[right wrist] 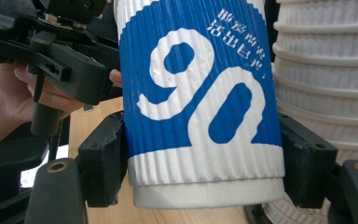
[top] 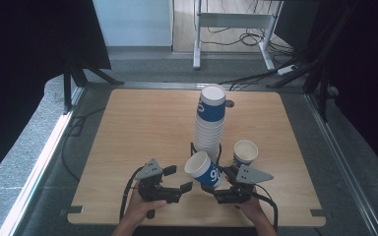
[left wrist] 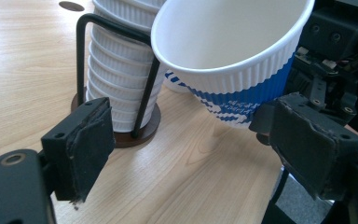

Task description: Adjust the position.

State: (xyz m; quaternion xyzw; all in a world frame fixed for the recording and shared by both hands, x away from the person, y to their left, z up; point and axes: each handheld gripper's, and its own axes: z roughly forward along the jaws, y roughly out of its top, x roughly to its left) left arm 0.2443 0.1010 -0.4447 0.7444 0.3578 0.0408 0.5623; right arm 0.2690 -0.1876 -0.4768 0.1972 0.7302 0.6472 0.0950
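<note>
The left gripper [top: 186, 187] stands with its jaws apart and nothing between them, the tilted paper cup [top: 203, 168] just past its fingertips. The right gripper [top: 211, 189] clamps that cup near its base, both pads pressed on its ribbed sides. Beyond it stands the cup stack [top: 209, 125], with a lone cup [top: 244, 154] to its right.
</note>
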